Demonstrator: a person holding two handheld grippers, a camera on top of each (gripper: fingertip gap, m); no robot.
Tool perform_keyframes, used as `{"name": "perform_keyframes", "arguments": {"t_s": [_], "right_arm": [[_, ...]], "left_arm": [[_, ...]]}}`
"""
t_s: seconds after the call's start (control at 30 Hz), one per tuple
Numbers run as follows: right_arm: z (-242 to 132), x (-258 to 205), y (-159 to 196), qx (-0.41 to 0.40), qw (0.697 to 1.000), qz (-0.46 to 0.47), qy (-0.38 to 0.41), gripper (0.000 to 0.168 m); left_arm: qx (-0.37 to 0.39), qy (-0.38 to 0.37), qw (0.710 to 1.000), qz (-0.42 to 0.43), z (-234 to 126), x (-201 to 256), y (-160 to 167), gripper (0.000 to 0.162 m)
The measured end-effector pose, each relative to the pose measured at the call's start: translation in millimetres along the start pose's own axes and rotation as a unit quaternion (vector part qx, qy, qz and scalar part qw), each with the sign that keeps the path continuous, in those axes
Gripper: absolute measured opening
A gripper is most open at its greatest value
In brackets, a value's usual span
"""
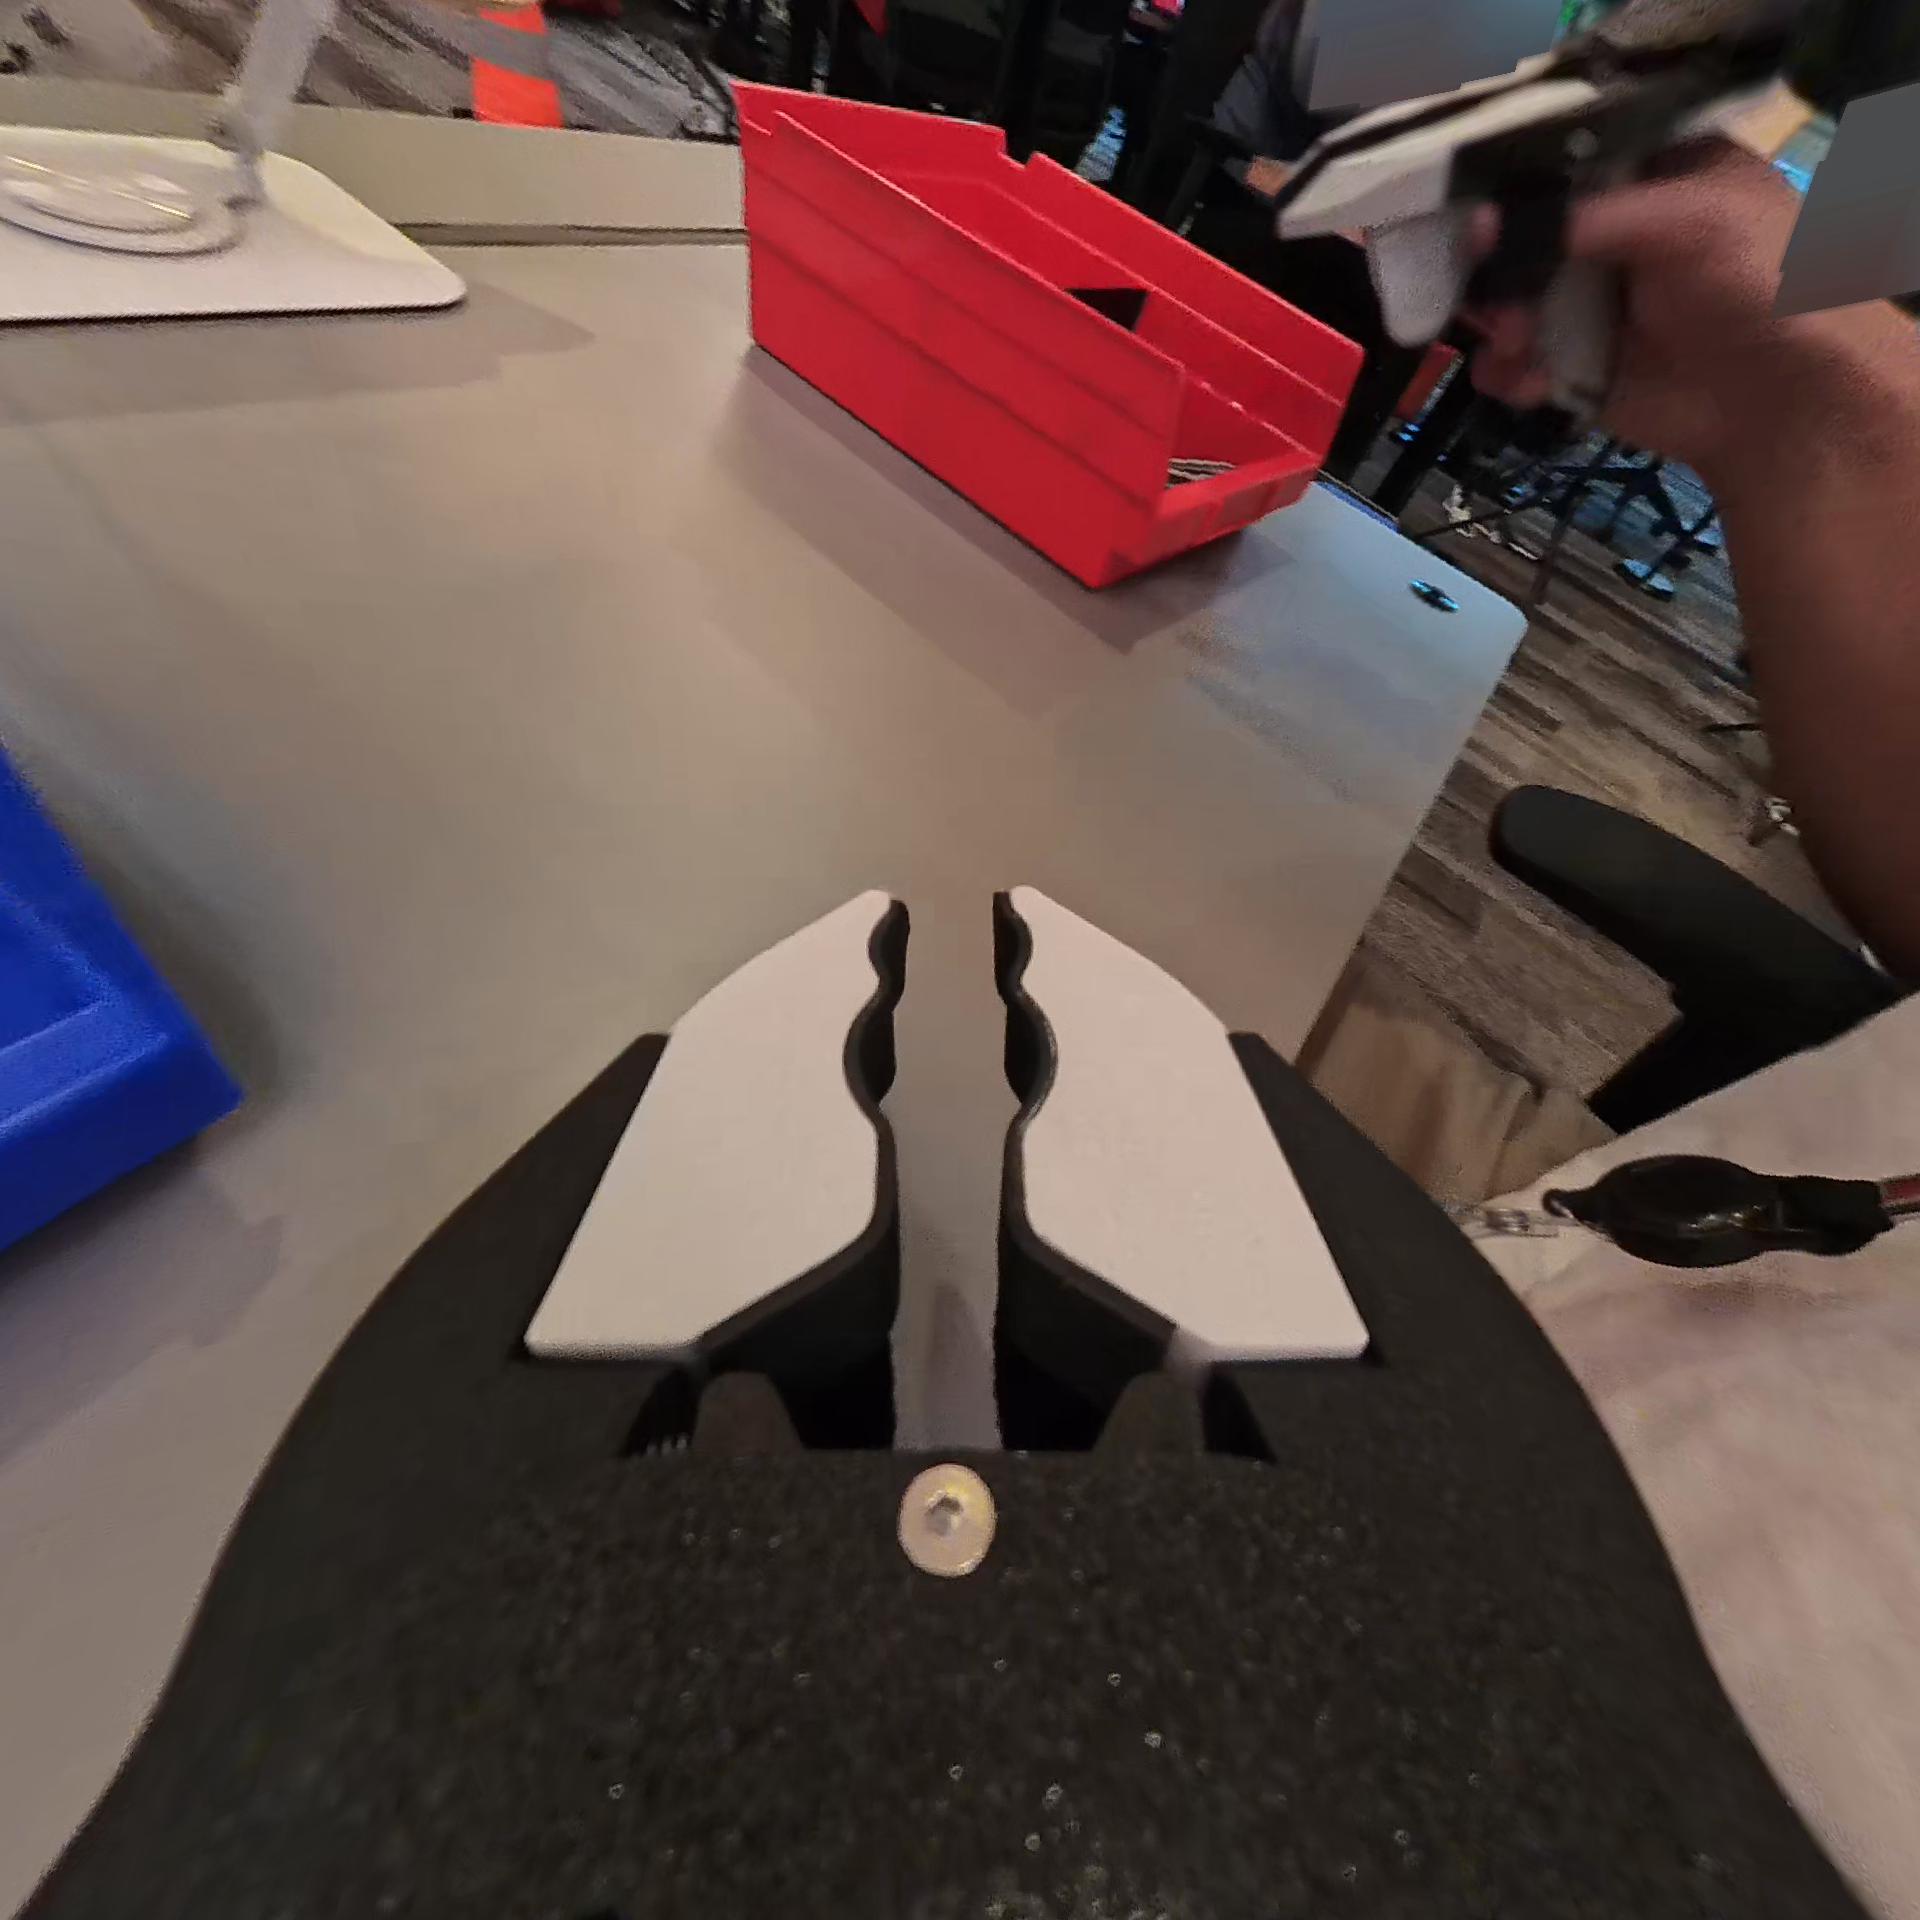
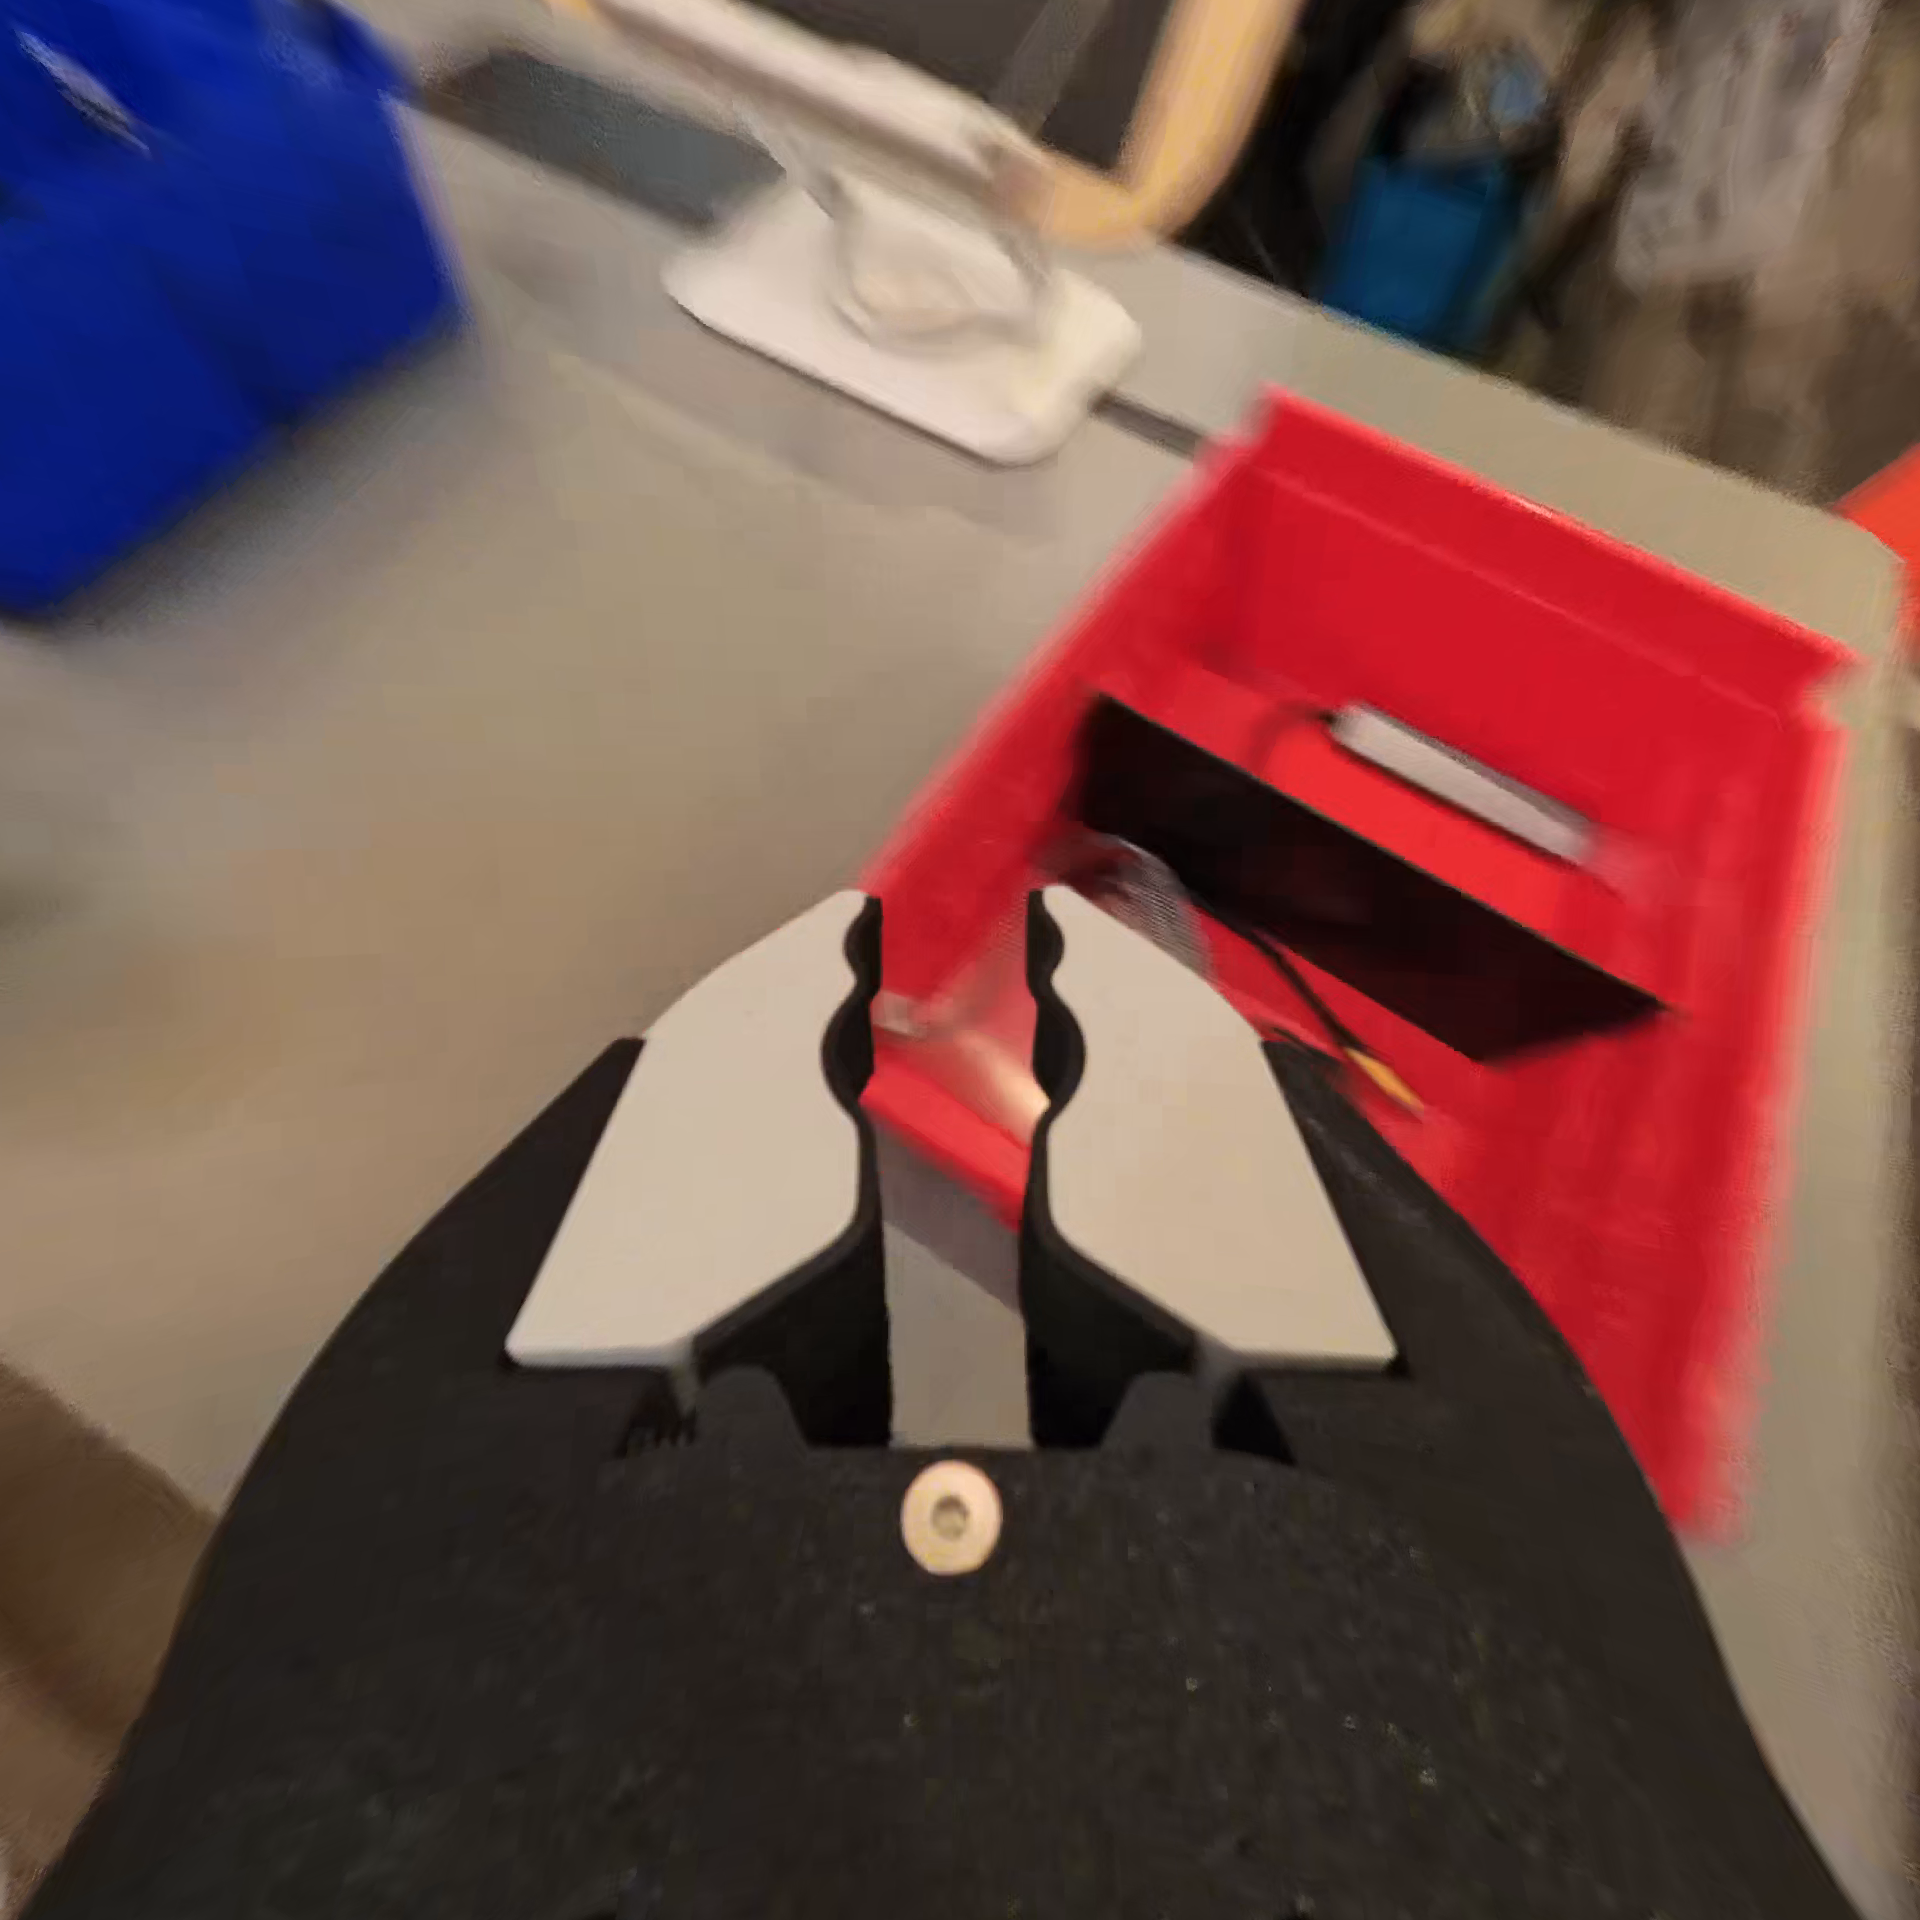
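Note:
My left gripper (image 1: 951, 914) hovers low over the bare grey table (image 1: 520, 675); its jaws stand a narrow gap apart with nothing between them. A red bin (image 1: 997, 332) stands ahead of it near the table's far right corner. My right gripper (image 2: 956, 914) is over the near corner of the red bin (image 2: 1558, 1195), jaws apart. The blurred view shows a clear plastic packet (image 2: 1132, 894) with thin black wires lying in the bin just beyond the fingertips; I cannot tell if it touches them. The bin also holds a black panel (image 2: 1351, 914) and a pale flat bar (image 2: 1465, 790). A hand holds the right gripper (image 1: 1340, 197) in the left wrist view.
A blue bin (image 1: 83, 1018) sits at the table's left and also shows in the right wrist view (image 2: 177, 312). A white pad with a clear stand (image 1: 208, 208) lies at the back left. The table's right edge (image 1: 1455, 727) drops to the floor. A black chair armrest (image 1: 1662, 935) is beside it. My hands' fingertips stand some 35 cm from each other.

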State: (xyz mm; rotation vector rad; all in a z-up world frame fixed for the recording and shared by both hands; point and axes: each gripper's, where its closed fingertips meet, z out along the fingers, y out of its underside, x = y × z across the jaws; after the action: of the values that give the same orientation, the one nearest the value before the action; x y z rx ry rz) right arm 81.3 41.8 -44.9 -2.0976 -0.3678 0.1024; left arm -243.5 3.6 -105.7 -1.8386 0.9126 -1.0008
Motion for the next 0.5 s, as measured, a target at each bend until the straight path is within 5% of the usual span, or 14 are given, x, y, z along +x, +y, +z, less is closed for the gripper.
{"name": "perform_keyframes", "arguments": {"t_s": [0.17,0.3,0.5], "right_arm": [[13.4,-158.5,9.1,0.198,0.958,0.050,-0.202,0.018],[32.1,-191.8,20.1,0.163,0.950,0.052,-0.260,0.019],[49.2,-176.1,30.5,0.137,0.965,0.027,-0.223,0.012]], "left_arm": [[-0.003,0.000,1.000,-0.023,-2.1,-13.8,5.2,0.016],[-0.013,0.003,1.000,-0.009,0.2,-16.9,7.9,0.018],[-0.008,0.007,1.000,-0.011,-0.4,-15.9,-1.3,0.019]]}}
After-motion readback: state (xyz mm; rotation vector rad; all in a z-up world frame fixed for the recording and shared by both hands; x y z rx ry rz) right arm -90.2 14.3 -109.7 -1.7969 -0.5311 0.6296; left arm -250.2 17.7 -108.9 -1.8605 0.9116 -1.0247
